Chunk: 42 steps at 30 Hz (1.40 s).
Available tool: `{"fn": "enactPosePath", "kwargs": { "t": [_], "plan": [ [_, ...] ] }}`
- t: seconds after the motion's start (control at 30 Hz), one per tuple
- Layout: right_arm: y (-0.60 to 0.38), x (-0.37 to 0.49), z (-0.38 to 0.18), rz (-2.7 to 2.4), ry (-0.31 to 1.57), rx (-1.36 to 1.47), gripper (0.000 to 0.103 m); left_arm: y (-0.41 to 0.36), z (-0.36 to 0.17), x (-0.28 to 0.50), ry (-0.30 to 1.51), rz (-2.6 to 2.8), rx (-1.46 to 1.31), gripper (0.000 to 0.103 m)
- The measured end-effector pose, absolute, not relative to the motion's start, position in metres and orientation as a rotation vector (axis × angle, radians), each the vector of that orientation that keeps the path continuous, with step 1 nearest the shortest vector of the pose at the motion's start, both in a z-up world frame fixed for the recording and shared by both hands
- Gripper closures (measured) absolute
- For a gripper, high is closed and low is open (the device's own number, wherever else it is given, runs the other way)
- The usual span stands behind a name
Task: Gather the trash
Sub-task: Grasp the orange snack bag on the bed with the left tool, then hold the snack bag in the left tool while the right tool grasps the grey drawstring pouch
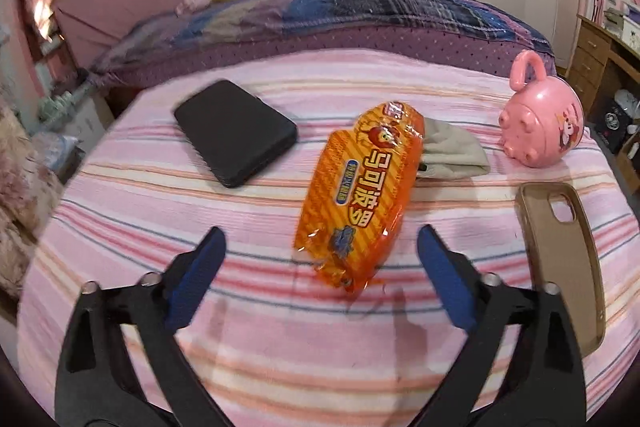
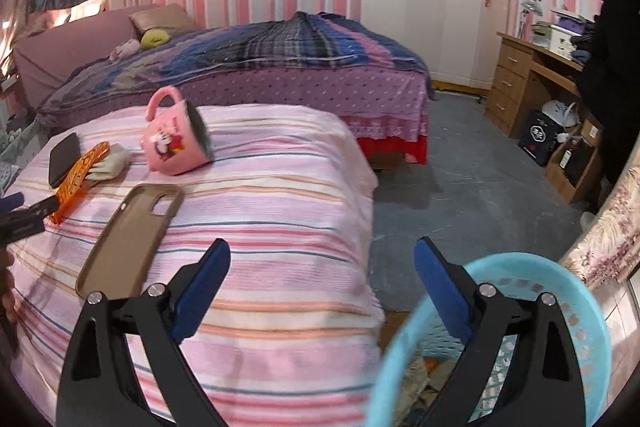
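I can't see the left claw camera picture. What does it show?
An orange snack wrapper lies on a pink striped bedspread, just ahead of the open, empty left claw. Around it lie a black phone, a beige cloth, a pink mug tipped on its side and a brown phone case.

Pink striped cloth is covering the raised surface and carrying everything. Black phone is lying flat toward the far left. Orange snack wrapper is lying mid-surface, its far end overlapping a crumpled beige cloth. Pink mug is lying tipped on its side, apart from the rest. Brown phone case is lying open-side up near the right edge.
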State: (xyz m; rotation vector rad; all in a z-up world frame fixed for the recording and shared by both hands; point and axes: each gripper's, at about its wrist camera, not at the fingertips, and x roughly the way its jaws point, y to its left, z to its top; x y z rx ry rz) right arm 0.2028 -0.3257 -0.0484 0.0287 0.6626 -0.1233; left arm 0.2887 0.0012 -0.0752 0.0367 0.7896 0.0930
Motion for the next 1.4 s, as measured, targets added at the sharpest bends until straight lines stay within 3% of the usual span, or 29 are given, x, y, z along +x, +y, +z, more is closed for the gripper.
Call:
{"fn": "enactPosePath", "kwargs": {
  "t": [0.07, 0.13, 0.17, 0.23, 0.77, 1.13, 1.4],
  "plan": [
    [-0.316, 0.208, -0.051, -0.116, 0.673, 0.023, 0.012, 0.001, -0.085, 0.298, 0.846, 0.047, 0.02, 0.04],
    [-0.306, 0.213, -0.054, -0.103, 0.684, 0.011, 0.012, 0.003, -0.093, 0.302, 0.881, 0.024, 0.014, 0.054],
    [-0.304, 0.216, -0.054, -0.099, 0.687, 0.005, 0.012, 0.004, -0.091, 0.3, 0.869, 0.019, 0.005, 0.07],
    [-0.29, 0.217, -0.055, -0.073, 0.692, -0.01, 0.012, 0.008, -0.087, 0.295, 0.853, 0.006, 0.011, 0.088],
    [-0.145, 0.277, -0.039, 0.2, 0.679, -0.175, 0.012, 0.095, -0.035, 0.238, 0.706, 0.205, 0.07, 0.088],
    [-0.068, 0.354, -0.066, 0.226, 0.809, -0.212, 0.013, 0.141, -0.027, 0.233, 0.703, 0.313, 0.095, 0.088],
    [-0.063, 0.344, -0.066, 0.257, 0.811, -0.233, 0.053, 0.133, -0.024, 0.229, 0.688, 0.3, 0.13, 0.088]
  ]
}}
